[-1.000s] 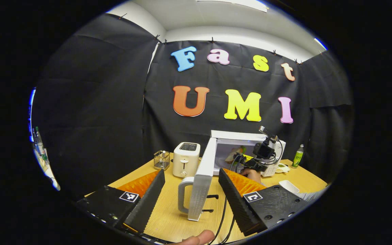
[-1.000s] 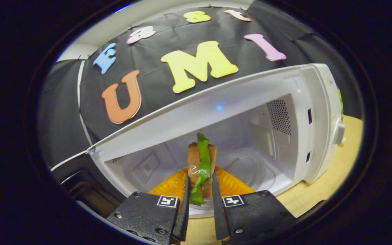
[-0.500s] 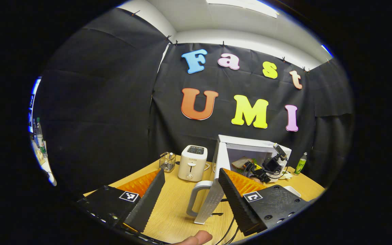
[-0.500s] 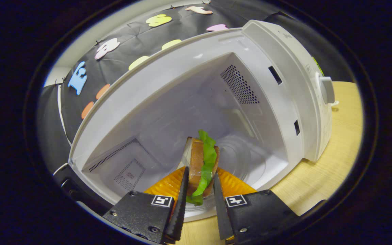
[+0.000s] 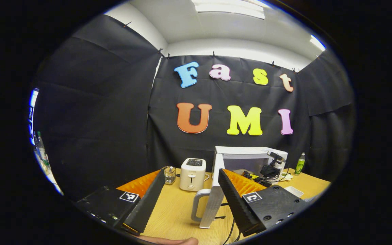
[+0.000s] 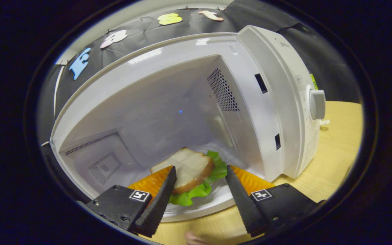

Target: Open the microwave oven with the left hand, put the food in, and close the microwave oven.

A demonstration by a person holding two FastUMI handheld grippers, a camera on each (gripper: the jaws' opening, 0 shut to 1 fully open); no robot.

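Resting flat on the glass plate (image 6: 213, 204) inside the microwave (image 6: 277, 98), the sandwich (image 6: 191, 172) lies between the fingers of the right hand-held gripper (image 6: 199, 185), which stand wide apart and do not press on it. Lettuce shows along its right and near edges. The food placement appears complete; closing the door (image 5: 214, 190) is judged to be the remaining step.

To do the step in hand well, draw the right hand-held gripper straight back toward the near side, fingers kept apart, so that neither one catches the bread or drags the plate. Clear the opening fully before the door moves.

From the left gripper view, the left hand-held gripper (image 5: 191, 185) is spread wide and holds nothing. The door stands open, seen edge-on, with its handle (image 5: 197, 204) between the fingers but farther off. The right hand-held gripper (image 5: 272, 166) sits at the microwave opening beyond. Push the door's outer face to the right in a smooth arc until it latches; a toaster (image 5: 192, 174) stands just left on the counter (image 5: 179, 214), so keep the swing clear of it.

No brand or writing on the microwave is readable; the marks near its knob (image 6: 316, 103) are too small to tell.
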